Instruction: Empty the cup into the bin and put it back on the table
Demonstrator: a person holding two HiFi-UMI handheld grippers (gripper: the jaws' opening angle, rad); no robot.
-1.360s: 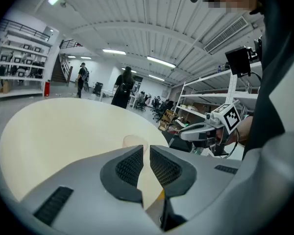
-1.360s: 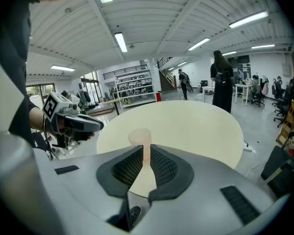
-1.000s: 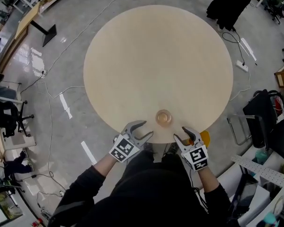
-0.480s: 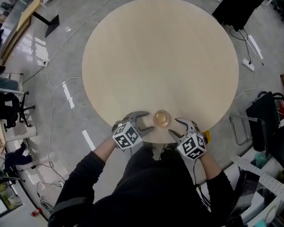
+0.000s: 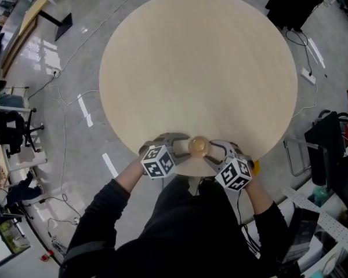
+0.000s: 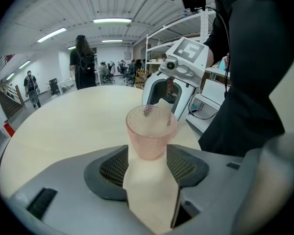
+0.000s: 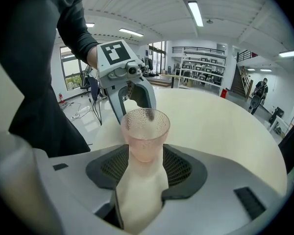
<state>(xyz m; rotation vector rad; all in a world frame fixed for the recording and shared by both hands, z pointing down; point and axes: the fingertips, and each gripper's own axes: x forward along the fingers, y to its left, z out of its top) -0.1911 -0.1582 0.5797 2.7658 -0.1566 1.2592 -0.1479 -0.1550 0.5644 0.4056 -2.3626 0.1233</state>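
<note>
**A:** So, what's on the left?

**B:** The left gripper point(image 5: 184, 147). It is held over the near edge of the round wooden table point(image 5: 197, 62), and its marker cube point(image 5: 158, 161) is the part closest to the person's black sleeve point(image 5: 107, 213). Its jaws have just been opening and stand wide apart.

**A:** Anything in them?

**B:** The pink dimpled cup point(image 5: 198, 146) stands upright at their mouth, its foot between the two tips. The meshed pads point(image 6: 112, 168) don't press on it, and bare tabletop shows in the gap behind it.

**A:** And where is the cup on the table?

**B:** Close to the near rim, midway between the two grippers.

**A:** Then the right side?

**B:** The right gripper point(image 5: 210, 153) points in at the cup from the right, much as the left one does from its side. Its jaws have also just been opening and are spread wide. The cup's foot is at their tips and nothing is clamped.

**A:** Do the grippers touch each other?

**B:** No. They face each other across the cup, which stands between them.
</note>
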